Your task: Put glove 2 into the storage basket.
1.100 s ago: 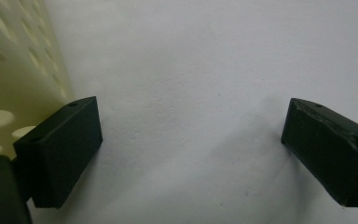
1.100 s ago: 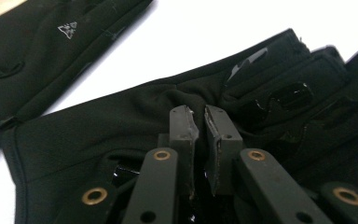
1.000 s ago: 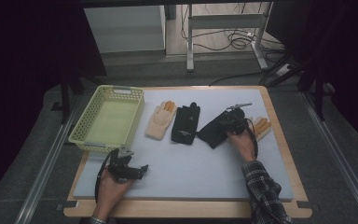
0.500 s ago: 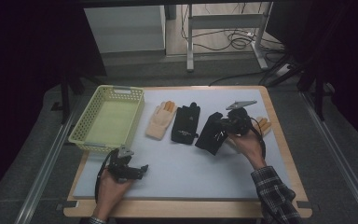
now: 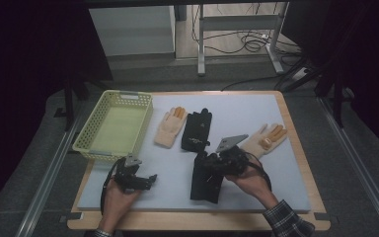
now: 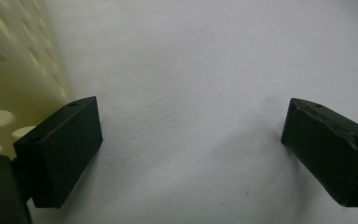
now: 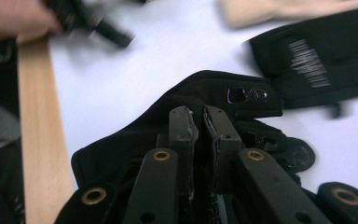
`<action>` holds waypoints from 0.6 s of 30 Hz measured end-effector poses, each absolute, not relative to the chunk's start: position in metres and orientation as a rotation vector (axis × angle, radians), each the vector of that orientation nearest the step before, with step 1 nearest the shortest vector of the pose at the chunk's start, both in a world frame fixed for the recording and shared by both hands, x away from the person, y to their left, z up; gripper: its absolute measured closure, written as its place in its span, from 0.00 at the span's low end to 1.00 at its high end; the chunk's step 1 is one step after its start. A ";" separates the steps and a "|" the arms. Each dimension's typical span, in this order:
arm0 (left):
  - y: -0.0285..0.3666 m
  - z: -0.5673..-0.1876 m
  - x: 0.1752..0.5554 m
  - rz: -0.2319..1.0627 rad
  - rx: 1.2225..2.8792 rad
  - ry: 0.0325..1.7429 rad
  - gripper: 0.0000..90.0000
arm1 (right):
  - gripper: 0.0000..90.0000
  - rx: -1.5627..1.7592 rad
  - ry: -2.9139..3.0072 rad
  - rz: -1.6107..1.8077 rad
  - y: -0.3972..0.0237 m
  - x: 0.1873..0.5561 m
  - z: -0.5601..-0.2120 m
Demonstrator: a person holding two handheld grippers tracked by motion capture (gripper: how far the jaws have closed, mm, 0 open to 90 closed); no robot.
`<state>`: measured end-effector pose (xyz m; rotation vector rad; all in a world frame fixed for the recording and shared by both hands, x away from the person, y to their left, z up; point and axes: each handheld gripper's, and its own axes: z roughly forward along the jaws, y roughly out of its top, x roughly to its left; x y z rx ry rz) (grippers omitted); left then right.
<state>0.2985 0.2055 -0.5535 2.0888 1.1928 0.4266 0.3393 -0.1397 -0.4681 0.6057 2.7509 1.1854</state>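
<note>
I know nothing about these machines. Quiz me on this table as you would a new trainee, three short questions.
1. True or false: the right claw is clamped on a black glove.
2. How many gloves lie on the white mat, counting the one that is held?
A) two B) three C) four
3. What stands just beyond the left claw, at the mat's left end?

Key
1. True: in the right gripper view its jaws pinch the black fabric.
2. C: two black, two cream with orange fingertips.
3. A pale yellow basket with a perforated wall; the left claw's jaws stand wide apart over bare mat beside it.
</note>
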 end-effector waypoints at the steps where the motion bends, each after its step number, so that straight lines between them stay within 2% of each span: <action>1: 0.205 -0.553 0.299 0.427 2.089 1.193 0.05 | 0.88 0.588 2.769 1.170 -0.135 0.337 -0.475; 3: 0.205 -0.553 0.298 0.427 2.089 1.194 0.05 | 0.79 0.578 2.777 1.124 -0.130 0.334 -0.488; 5: 0.206 -0.553 0.298 0.427 2.091 1.193 0.05 | 0.60 0.616 2.792 1.127 -0.127 0.336 -0.499; 7: 0.205 -0.553 0.298 0.426 2.088 1.194 0.06 | 0.54 0.657 2.768 1.145 -0.130 0.339 -0.500; 11: 0.206 -0.553 0.298 0.426 2.093 1.192 0.05 | 0.53 0.743 2.671 1.155 -0.143 0.345 -0.491; 18: 0.205 -0.553 0.298 0.426 2.087 1.194 0.05 | 0.63 0.842 2.594 1.139 -0.155 0.366 -0.492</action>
